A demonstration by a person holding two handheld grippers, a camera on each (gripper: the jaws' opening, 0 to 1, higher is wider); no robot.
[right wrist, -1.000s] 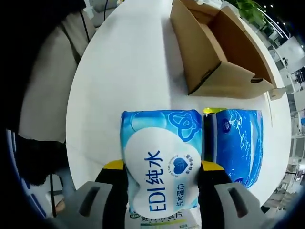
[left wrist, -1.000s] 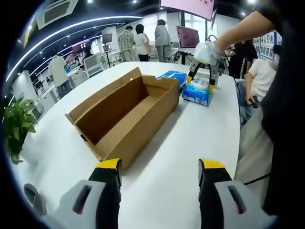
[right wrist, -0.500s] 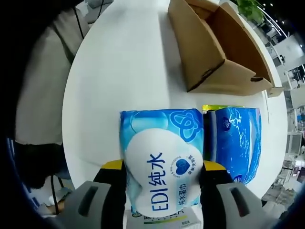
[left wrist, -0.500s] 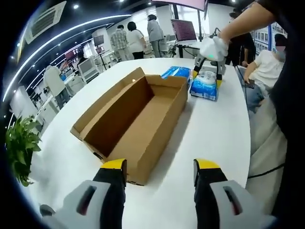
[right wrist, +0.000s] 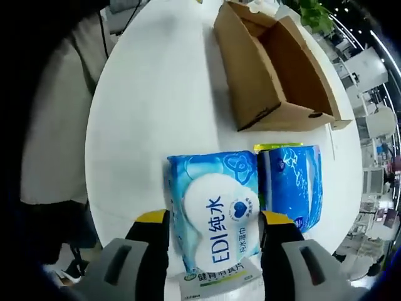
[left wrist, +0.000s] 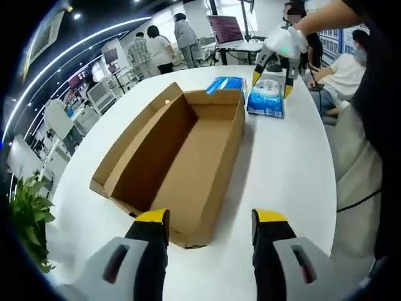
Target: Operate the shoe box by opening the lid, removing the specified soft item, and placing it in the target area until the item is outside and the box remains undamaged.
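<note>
The open brown shoe box (left wrist: 182, 150) lies empty on the white table (left wrist: 294, 169), its lid flap folded out to the left. Just short of its near end, my left gripper (left wrist: 210, 235) stands open with nothing in it. A light-blue wet-wipes pack (right wrist: 216, 216) lies flat on the table beyond the box's far end. My right gripper (right wrist: 213, 244) is open and hovers above it, jaws either side of the pack without touching. A darker blue pack (right wrist: 291, 188) lies beside it. The box (right wrist: 276, 69) sits further along. The left gripper view also catches the right gripper (left wrist: 274, 66), held by a gloved hand, over the wipes pack (left wrist: 266, 103).
The second blue pack (left wrist: 224, 84) rests against the box's far corner. The table's curved edge runs along the right, where the person's body (left wrist: 376, 125) stands. A potted plant (left wrist: 25, 219) sits off the left edge. Several people and desks fill the background.
My right gripper has lifted off the wipes pack, which now lies smaller in its view, released on the table. The left gripper has drawn closer to the box's near end.
</note>
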